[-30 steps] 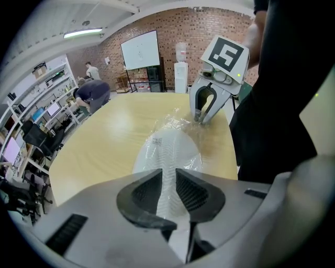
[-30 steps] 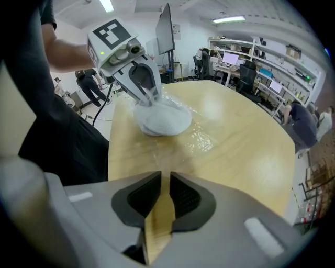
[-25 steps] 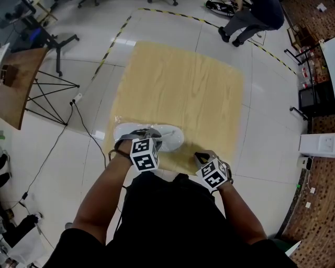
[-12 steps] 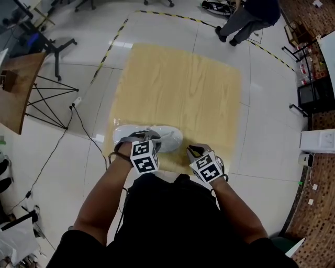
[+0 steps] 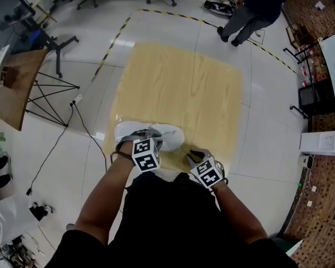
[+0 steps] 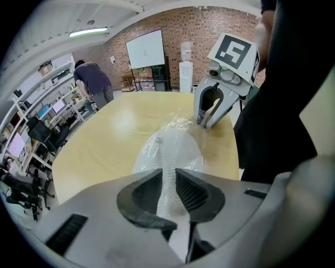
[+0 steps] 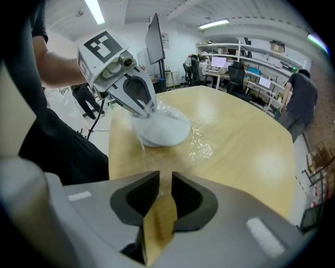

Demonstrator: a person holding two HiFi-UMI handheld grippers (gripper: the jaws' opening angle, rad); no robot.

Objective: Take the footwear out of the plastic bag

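A white shoe (image 5: 168, 137) wrapped in a clear plastic bag (image 7: 202, 147) lies near the front edge of the wooden table (image 5: 183, 84). My left gripper (image 5: 137, 138) is shut on one end of the bagged shoe (image 6: 170, 149), whose white side runs between the pads. In the right gripper view that left gripper (image 7: 142, 112) bears down on the shoe (image 7: 163, 131). My right gripper (image 5: 194, 156) is to the right of the shoe. Its jaws are opening, and only bare table shows between them. In the left gripper view the right gripper (image 6: 207, 118) hangs at the bag's crinkled far end (image 6: 180, 123).
The table's front edge runs just under both grippers. On the floor to the left are a brown board on a wire stand (image 5: 15, 84), a chair base (image 5: 55, 42) and a cable (image 5: 78, 120). A person (image 5: 251, 15) bends over at the back right.
My right gripper has shifted a little to the left, closer to the shoe. The left gripper and the bagged shoe have stayed almost where they were.
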